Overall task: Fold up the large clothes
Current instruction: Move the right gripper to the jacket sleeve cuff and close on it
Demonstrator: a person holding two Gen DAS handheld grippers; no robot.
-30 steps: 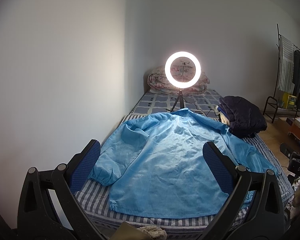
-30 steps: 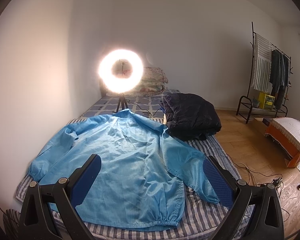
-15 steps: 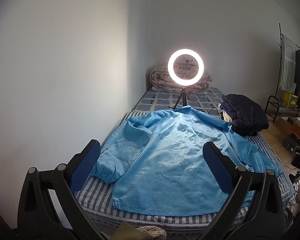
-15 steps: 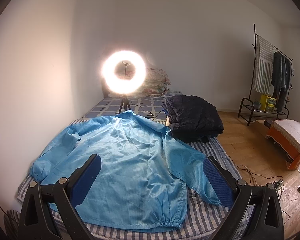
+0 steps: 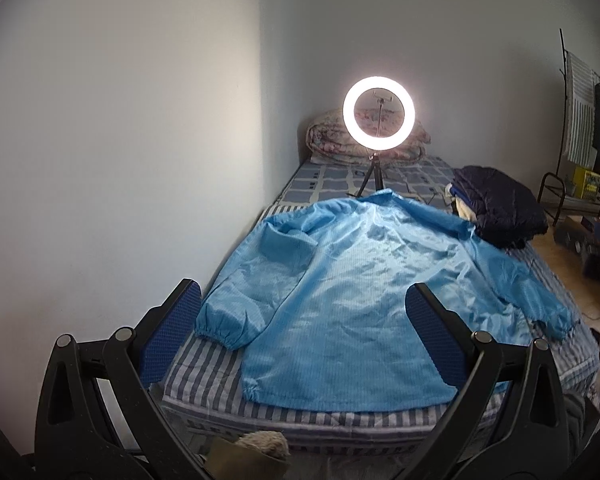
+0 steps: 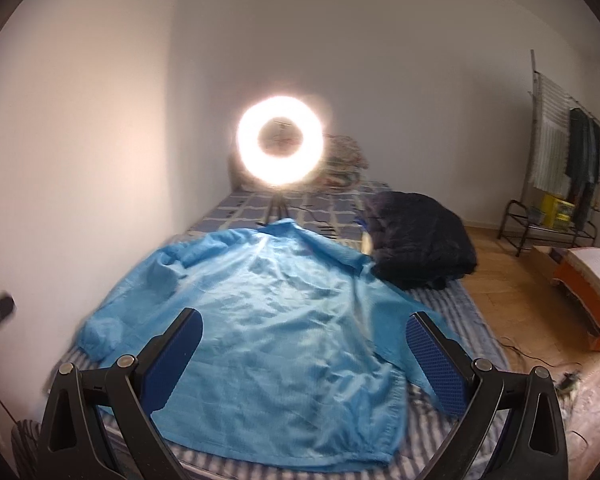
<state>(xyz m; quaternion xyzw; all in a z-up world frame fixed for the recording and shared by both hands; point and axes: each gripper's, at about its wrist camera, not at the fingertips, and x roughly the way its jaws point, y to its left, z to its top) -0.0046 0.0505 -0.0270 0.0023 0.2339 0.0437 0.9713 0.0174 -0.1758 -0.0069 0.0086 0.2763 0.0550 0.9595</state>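
Observation:
A large light-blue jacket (image 5: 356, 300) lies spread flat, back up, on the striped bed (image 5: 204, 376), sleeves out to both sides and hem toward me. It also shows in the right wrist view (image 6: 284, 340). My left gripper (image 5: 300, 332) is open and empty, held above the bed's near end over the jacket's hem. My right gripper (image 6: 300, 356) is open and empty too, above the jacket's lower right part. Neither touches the cloth.
A lit ring light on a small tripod (image 5: 378, 118) stands on the bed behind the collar. A folded dark padded jacket (image 5: 500, 212) lies on the bed's right side. A rolled quilt (image 5: 328, 140) lies at the head. A clothes rack (image 6: 560, 168) and an orange stool (image 6: 584, 288) stand on the wooden floor at right. The wall runs along the bed's left.
Both grippers have drifted slightly; the right view has swung left and is now motion-blurred. The jacket has not moved. Both grippers stay open.

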